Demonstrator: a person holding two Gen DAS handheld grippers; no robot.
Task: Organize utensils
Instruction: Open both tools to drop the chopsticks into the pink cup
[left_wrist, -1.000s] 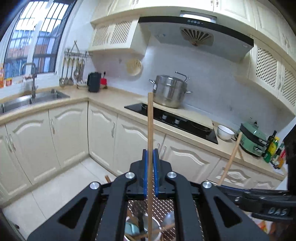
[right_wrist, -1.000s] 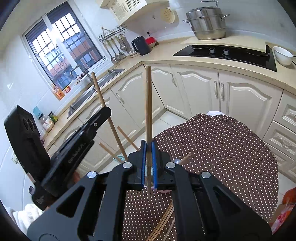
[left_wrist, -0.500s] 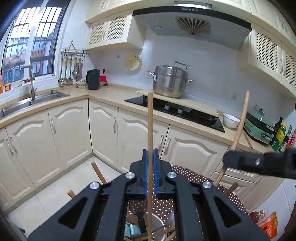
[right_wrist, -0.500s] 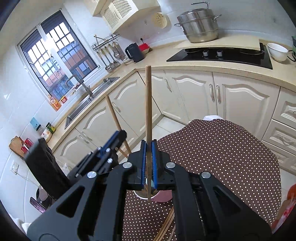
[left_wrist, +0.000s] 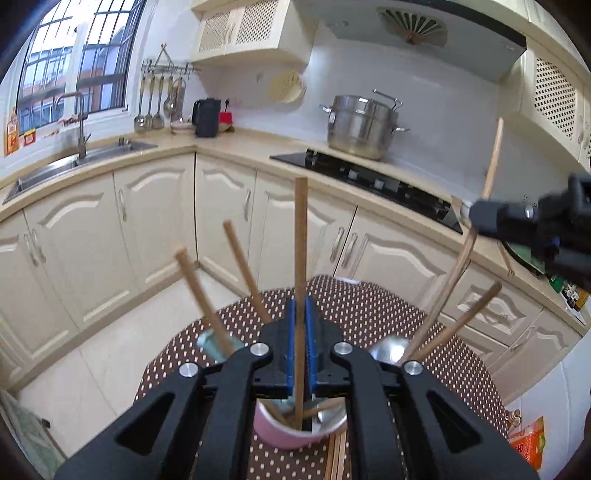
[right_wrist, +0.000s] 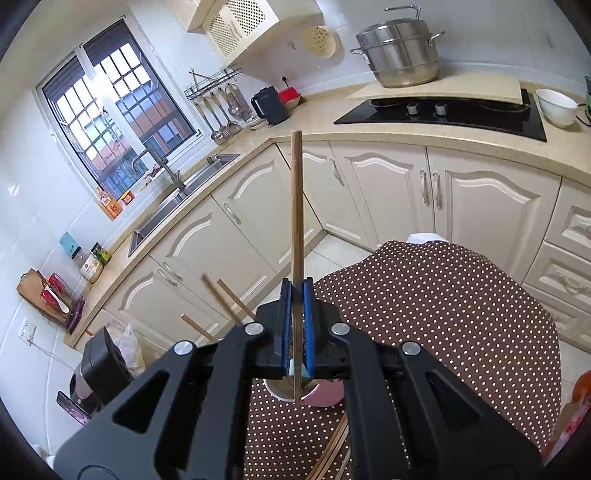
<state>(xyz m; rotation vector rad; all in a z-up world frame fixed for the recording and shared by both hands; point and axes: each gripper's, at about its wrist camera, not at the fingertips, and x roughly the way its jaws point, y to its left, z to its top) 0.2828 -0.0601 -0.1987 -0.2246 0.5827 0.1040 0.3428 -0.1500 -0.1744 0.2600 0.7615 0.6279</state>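
Everything sits around the cup (left_wrist: 295, 434)

Your cup stands on the table (left_wrist: 388, 314), with chopsticks (left_wrist: 236, 266) leaning in it. More chopsticks (right_wrist: 332, 454) lie on the table just before the cup. Behind it the cabinets (left_wrist: 147, 229) run under the counter (left_wrist: 240, 146).

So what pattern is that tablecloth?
The tablecloth is brown with small white polka dots, clearest in the right wrist view.

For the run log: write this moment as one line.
left gripper: shut on chopstick, tip in pink cup | right gripper: shut on second chopstick, above cup | more chopsticks on dotted tablecloth
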